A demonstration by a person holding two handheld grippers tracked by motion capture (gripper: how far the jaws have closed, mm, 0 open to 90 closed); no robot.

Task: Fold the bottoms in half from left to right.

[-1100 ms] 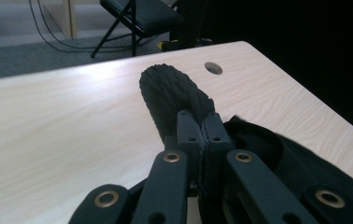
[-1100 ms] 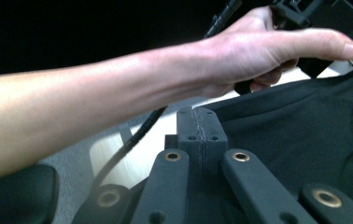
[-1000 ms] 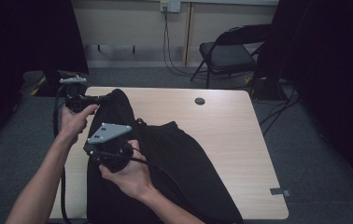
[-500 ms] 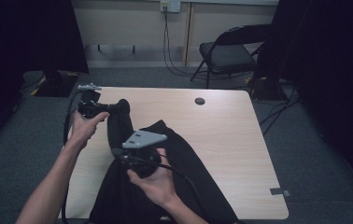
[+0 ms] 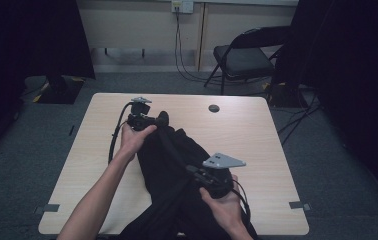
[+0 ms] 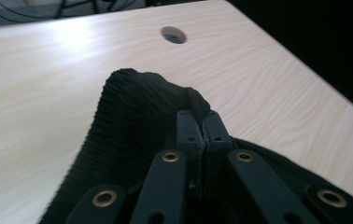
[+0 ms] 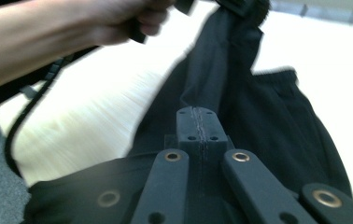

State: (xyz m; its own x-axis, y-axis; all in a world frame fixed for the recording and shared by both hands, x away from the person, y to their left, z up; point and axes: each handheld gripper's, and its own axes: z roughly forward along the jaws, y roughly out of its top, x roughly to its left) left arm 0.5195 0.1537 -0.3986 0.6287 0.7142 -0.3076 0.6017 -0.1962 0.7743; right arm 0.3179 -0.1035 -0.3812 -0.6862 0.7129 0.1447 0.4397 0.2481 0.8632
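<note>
From the high view, I am holding a black garment (image 5: 177, 165) that is lying across the middle of the bench (image 5: 257, 140) and spilling over its near edge at the bottom of the frame. My left hand-held gripper (image 5: 161, 120) is pinching its ribbed end near the upper centre, and my right hand-held gripper (image 5: 193, 171) is gripping a fold lower down, right of centre. The cloth hanging off the near edge could be dragging the rest down if either grip is slipping.

In the left gripper view, my jaws are standing pressed together on the ribbed band (image 6: 132, 112) in the centre of the frame. They are catching only its tip, so a hard pull could be tearing it free.

In the right gripper view, my jaws are clamping shut on a seam of the garment (image 7: 221, 79), which is stretching toward my left hand (image 7: 118, 21) at the upper left. Its cable (image 7: 30, 107) is trailing near the cloth and could be snagging it.
</note>
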